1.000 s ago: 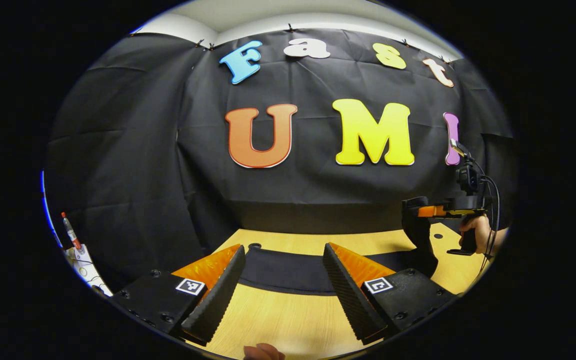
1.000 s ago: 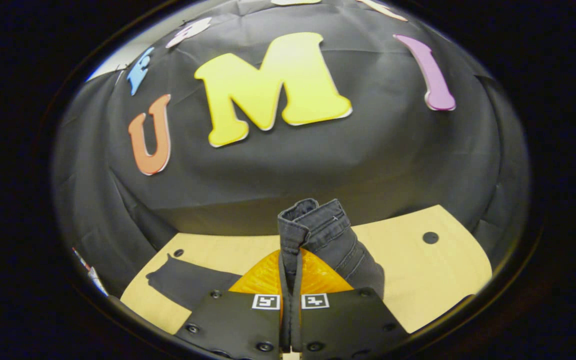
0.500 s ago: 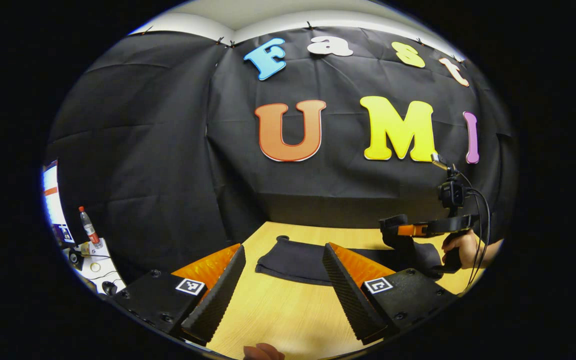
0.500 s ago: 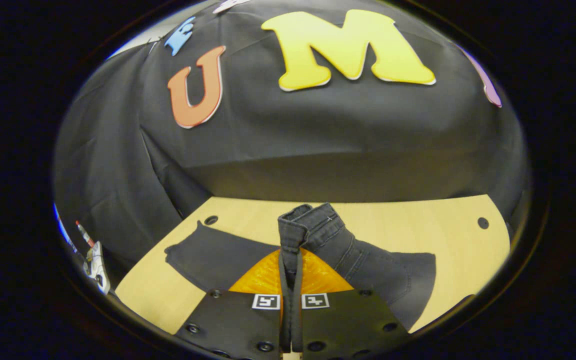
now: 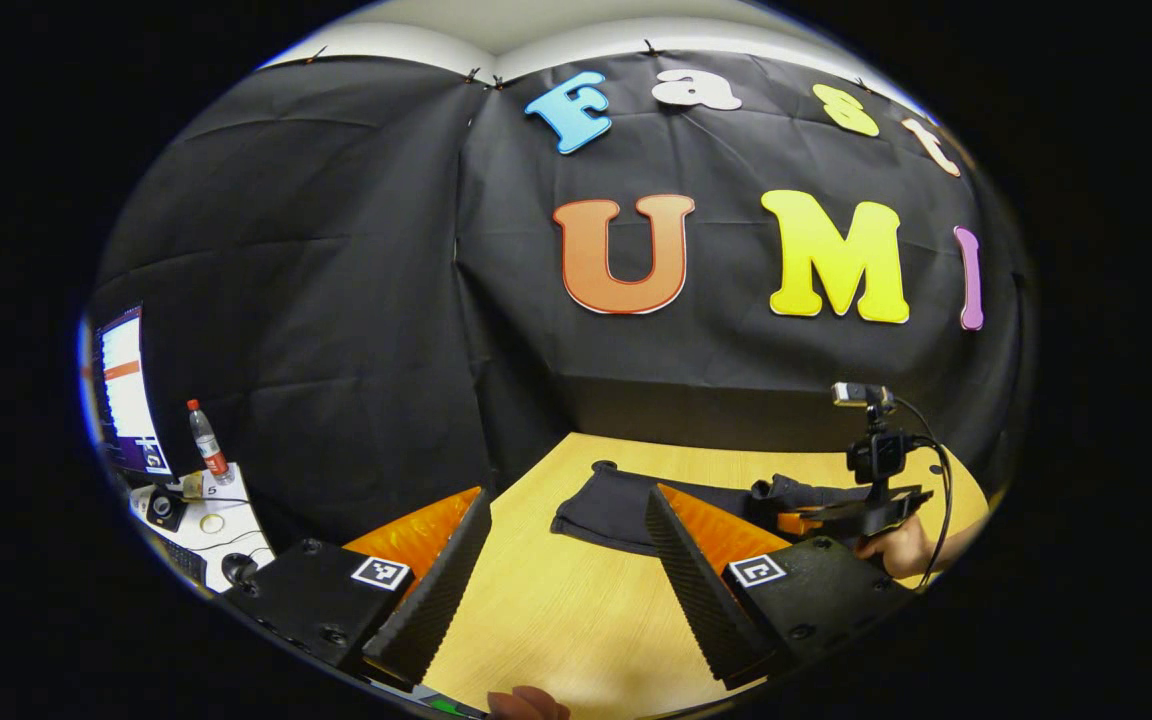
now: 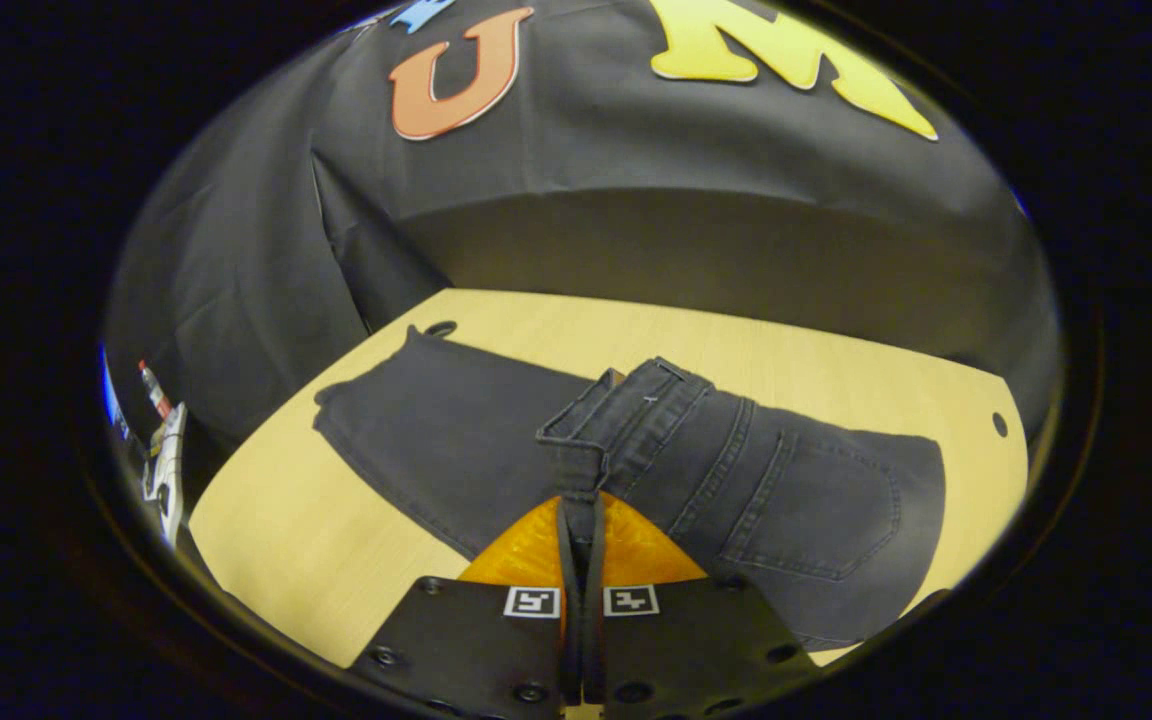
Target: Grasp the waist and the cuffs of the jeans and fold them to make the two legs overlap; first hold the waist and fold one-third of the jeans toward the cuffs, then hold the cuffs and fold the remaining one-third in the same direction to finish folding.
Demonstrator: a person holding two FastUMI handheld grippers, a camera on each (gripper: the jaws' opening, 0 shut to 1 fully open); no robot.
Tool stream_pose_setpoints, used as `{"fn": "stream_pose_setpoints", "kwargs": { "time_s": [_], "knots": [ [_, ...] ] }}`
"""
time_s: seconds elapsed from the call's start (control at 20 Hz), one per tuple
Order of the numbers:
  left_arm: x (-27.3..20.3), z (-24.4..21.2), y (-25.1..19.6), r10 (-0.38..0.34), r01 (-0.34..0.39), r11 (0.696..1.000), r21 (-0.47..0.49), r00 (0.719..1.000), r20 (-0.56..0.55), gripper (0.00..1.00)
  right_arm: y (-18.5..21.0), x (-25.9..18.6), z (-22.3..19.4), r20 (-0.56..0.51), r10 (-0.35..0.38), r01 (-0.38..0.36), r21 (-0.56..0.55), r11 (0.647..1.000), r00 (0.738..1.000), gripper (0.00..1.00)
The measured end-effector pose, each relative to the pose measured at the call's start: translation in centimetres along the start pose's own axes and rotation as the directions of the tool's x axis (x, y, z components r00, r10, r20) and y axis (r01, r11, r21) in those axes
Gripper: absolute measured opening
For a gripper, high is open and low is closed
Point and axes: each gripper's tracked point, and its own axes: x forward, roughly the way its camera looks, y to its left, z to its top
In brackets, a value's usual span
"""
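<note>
Denim jeans (image 6: 496, 450) legs overlapped | right hand-held gripper (image 6: 581, 530) pinching waist (image 6: 626, 410), first third-fold underway | left hand-held gripper (image 5: 566, 560) wide open, empty | cuffs left

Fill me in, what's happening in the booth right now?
A person is folding dark jeans on a wooden table with two handheld grippers. The right gripper is shut on the waistband, which lies folded over the legs toward the cuffs. The left gripper hangs open above bare table, holding nothing. The cuff end lies flat, not yet folded.
</note>
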Motion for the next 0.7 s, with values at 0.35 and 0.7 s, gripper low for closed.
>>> {"fn": "stream_pose_setpoints", "kwargs": {
  "time_s": [0.35, 0.7],
  "knots": [
    [0.2, 0.8, -0.2, -0.018, 0.018, 1.0, 0.019, 1.0, 0.02, 0.99, 3.0, 0.4, -0.8, -0.007, 0.12, -0.12, 0.035, 0.992, 0.993, 0.58],
    [1.2, 0.7, 0.4, -0.02, 0.02, 1.0, -0.003, 1.0, 0.018, 0.99, 2.7, -2.1, 3.8, 0.13, 0.085, -0.083, -0.02, 0.996, 0.988, 0.99]
  ]
}}
